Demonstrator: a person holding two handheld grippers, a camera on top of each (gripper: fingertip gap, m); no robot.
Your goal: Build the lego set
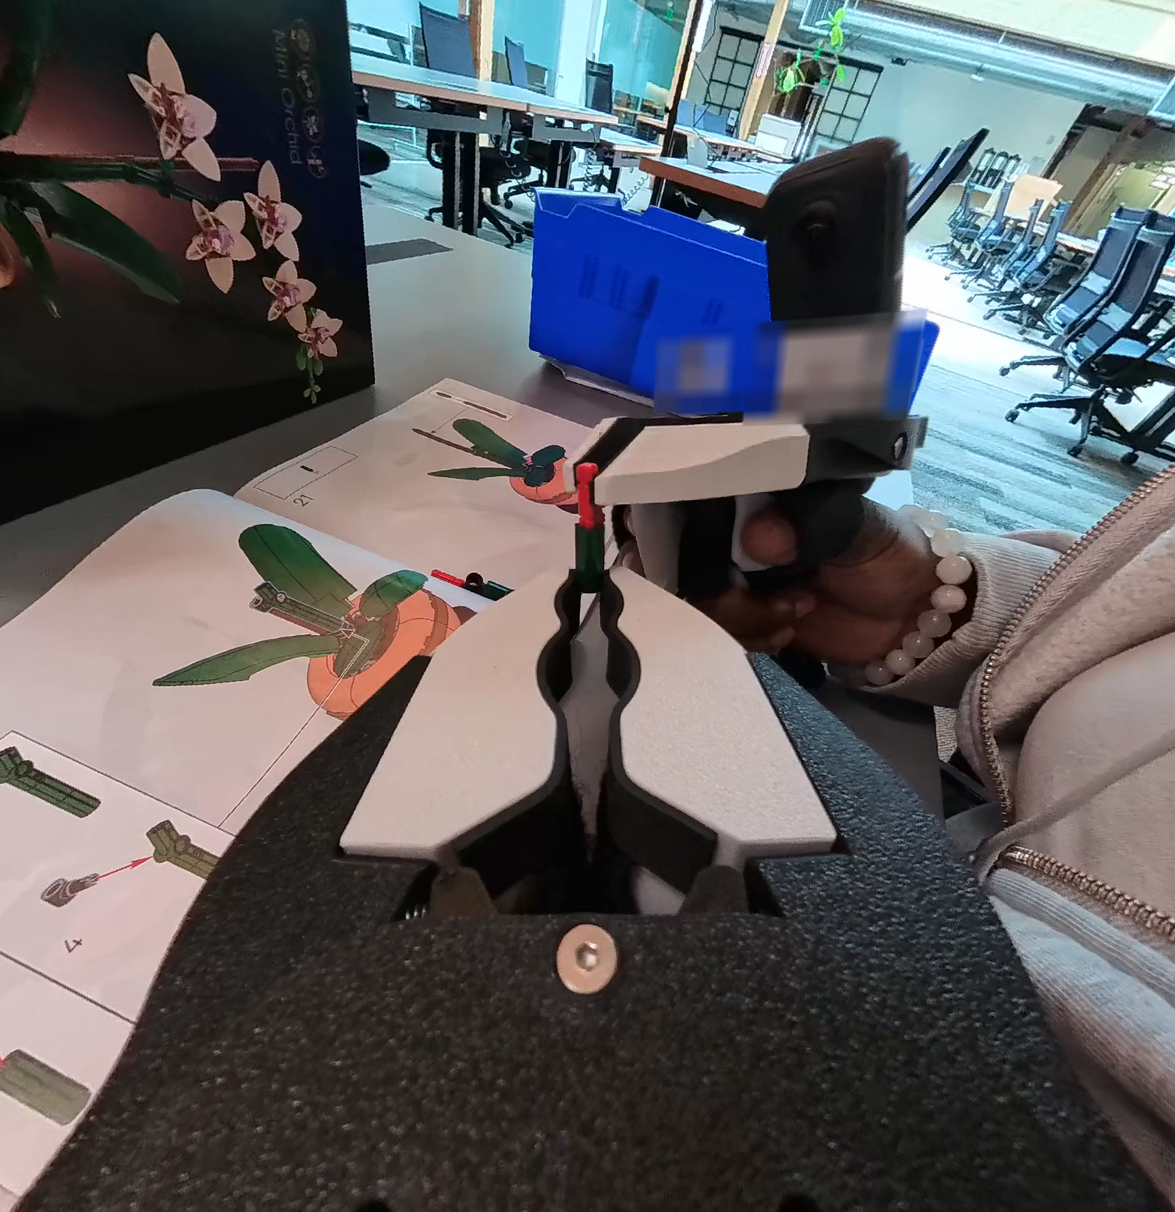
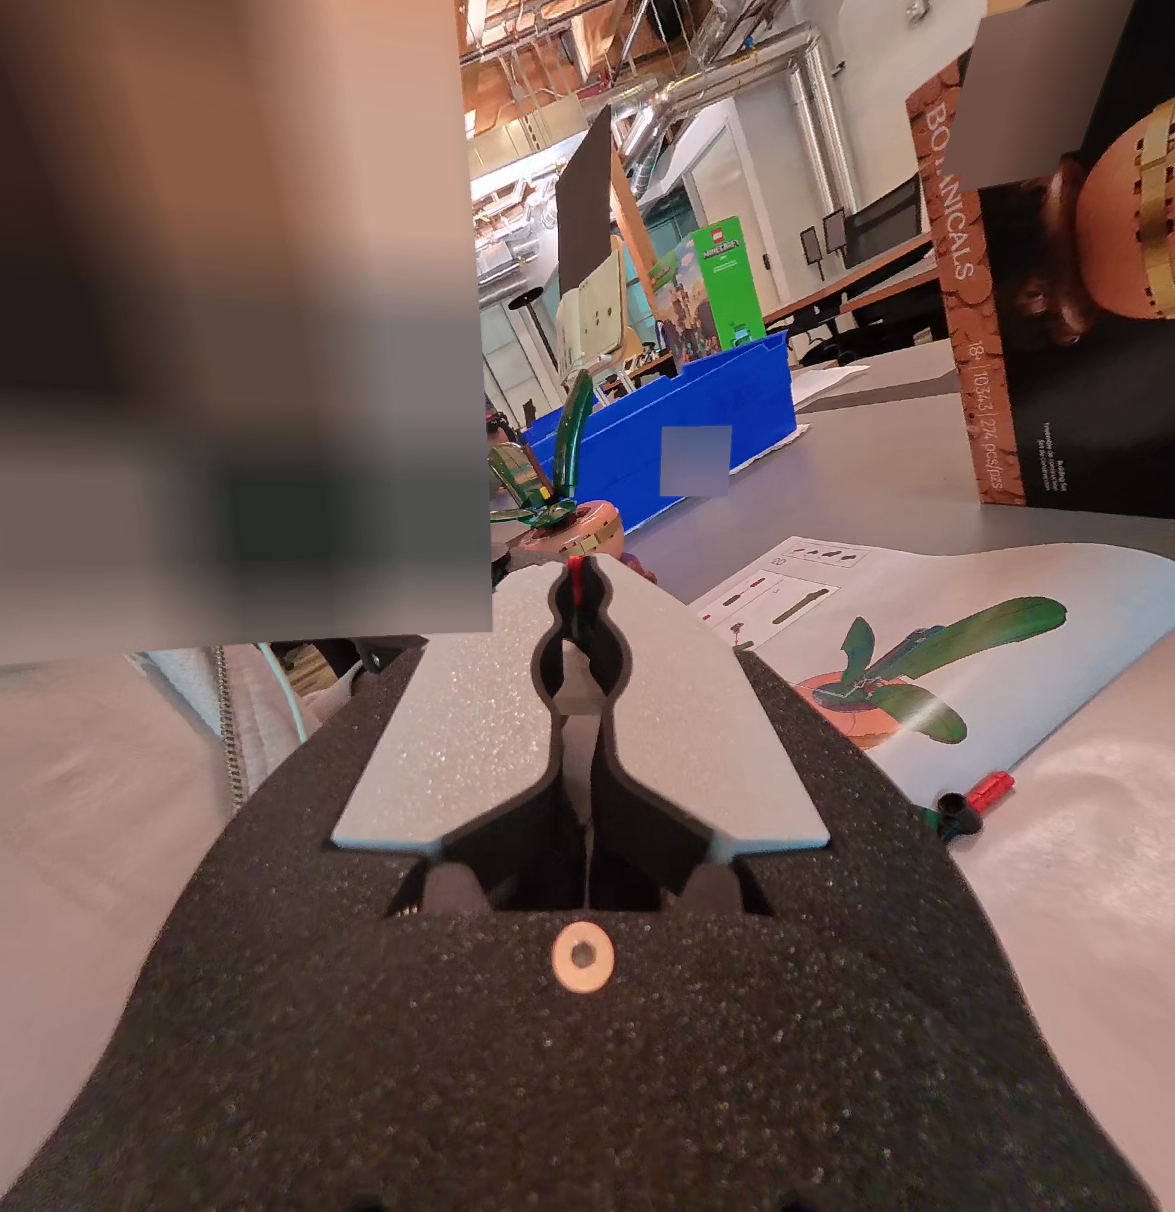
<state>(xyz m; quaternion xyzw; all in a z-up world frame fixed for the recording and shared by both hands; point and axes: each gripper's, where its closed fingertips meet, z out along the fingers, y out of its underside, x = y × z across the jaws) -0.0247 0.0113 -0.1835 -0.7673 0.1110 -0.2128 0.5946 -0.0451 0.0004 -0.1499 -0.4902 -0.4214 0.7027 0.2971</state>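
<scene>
My left gripper [image 1: 588,580] is shut on a dark green stem piece [image 1: 588,557] that stands upright above its tips. A red pin [image 1: 587,493] sits in the top of that piece. My right gripper [image 1: 584,482] comes in from the right in the left wrist view and is shut on the red pin. In the right wrist view the right gripper [image 2: 577,577] holds the red pin [image 2: 575,582] between its tips. The partly built orchid pot [image 2: 575,525] with green leaves stands on the table just beyond.
The open instruction booklet [image 1: 178,629] lies on the grey table and also shows in the right wrist view [image 2: 965,629]. Loose red and black pieces [image 2: 968,803] lie on it. Blue bins [image 1: 650,302] and the set's box [image 1: 165,197] stand behind. The tips of both grippers are at nearly the same place.
</scene>
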